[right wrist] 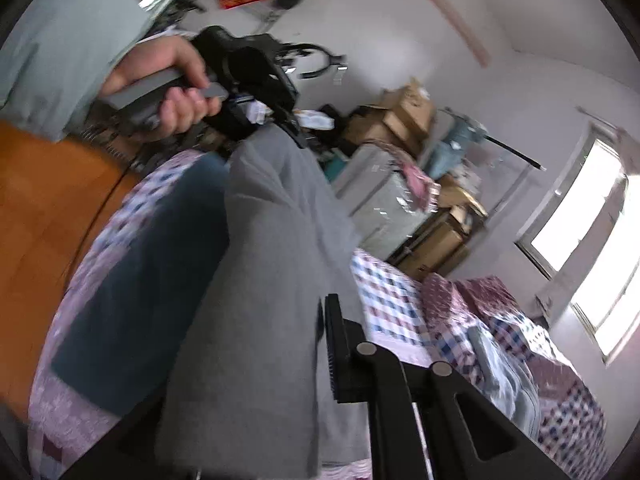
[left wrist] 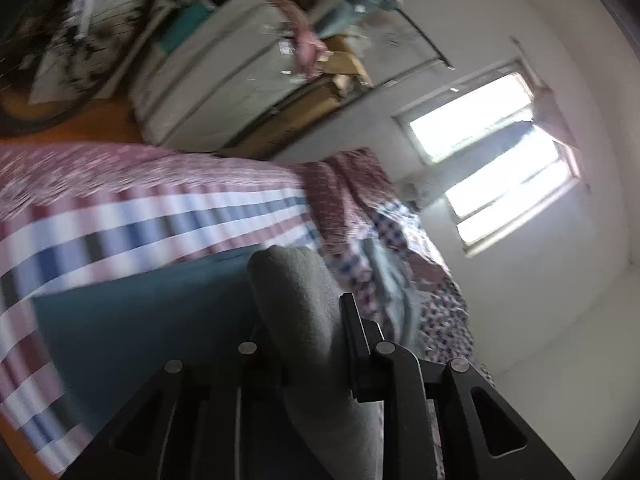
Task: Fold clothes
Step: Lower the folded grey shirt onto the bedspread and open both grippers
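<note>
Room: your bed (right wrist: 384, 296) wears a checked and floral cover, with stacked boxes (right wrist: 404, 120) and a bright window (right wrist: 592, 240) behind it.
Garment: the grey cloth (right wrist: 256, 280) hangs stretched between your two tools, above a teal cloth (right wrist: 144, 264) lying on the bed.
Left gripper (left wrist: 304, 320): your fingers are clamped on the grey cloth's edge.
Right gripper (right wrist: 312, 344): it pinches the other end of the grey cloth.
Hand (right wrist: 168, 80): yours grips the left tool's handle.

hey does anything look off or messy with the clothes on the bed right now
Nothing looks damaged or spilled. The grey garment is held up off the bed, stretched between the left gripper and right gripper, over a teal garment lying flat. Boxes and bundles are piled untidily against the far wall. Both views are motion-blurred.
</note>
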Tool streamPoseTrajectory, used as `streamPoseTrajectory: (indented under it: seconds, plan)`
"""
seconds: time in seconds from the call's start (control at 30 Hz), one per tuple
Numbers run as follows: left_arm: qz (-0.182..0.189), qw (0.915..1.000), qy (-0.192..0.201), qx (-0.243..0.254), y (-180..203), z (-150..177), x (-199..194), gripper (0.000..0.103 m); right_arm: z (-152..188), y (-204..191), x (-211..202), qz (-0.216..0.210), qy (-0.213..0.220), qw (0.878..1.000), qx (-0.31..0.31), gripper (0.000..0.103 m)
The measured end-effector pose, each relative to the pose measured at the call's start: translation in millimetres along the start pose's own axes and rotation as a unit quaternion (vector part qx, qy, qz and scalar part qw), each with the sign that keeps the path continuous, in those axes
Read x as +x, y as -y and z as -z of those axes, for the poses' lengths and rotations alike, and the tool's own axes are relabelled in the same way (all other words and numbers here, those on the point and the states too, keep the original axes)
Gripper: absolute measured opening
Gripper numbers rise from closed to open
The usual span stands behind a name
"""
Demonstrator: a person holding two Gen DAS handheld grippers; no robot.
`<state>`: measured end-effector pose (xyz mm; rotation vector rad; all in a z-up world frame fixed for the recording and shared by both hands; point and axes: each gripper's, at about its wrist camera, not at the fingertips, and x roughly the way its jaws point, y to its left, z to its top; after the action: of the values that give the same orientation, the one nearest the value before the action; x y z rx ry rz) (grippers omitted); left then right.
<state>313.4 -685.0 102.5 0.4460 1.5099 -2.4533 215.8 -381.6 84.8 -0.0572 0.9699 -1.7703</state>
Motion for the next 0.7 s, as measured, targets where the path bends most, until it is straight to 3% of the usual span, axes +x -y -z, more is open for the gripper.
streamPoseTrajectory:
  seconds: [0.07, 0.13, 0.2, 0.3, 0.43, 0.53, 0.7]
  plan:
    - [-0.016, 0.9997, -0.003, -0.016, -15, 5, -3, 0.025, 1, -12, -1, -0.024, -0.008, 1.000, -0.011, 0.031]
    - [-0.027, 0.9990, -0.006, -0.034, -28, 10, -6, 0.040, 4, -25, -8, -0.045, -0.014, 0.999, -0.023, 0.046]
    - [-0.033, 0.9985, -0.001, -0.043, -35, 14, -14, 0.064, 7, -36, -20, -0.066, -0.018, 0.997, -0.039, 0.048]
    - [-0.043, 0.9982, 0.012, -0.039, -37, 18, -26, 0.082, 12, -48, -44, -0.093, -0.025, 0.994, -0.053, 0.054]
    - [-0.047, 0.9976, 0.037, -0.035, -32, 20, -48, 0.083, 23, -53, -86, -0.111, -0.027, 0.993, -0.041, 0.065]
    - [-0.049, 0.9975, 0.049, -0.014, -15, 26, -65, 0.084, 31, -49, -125, -0.106, -0.026, 0.994, -0.010, 0.067]
    - [-0.048, 0.9963, 0.039, 0.060, 36, 56, -72, 0.086, 51, -36, -190, -0.083, -0.029, 0.994, 0.067, 0.073]
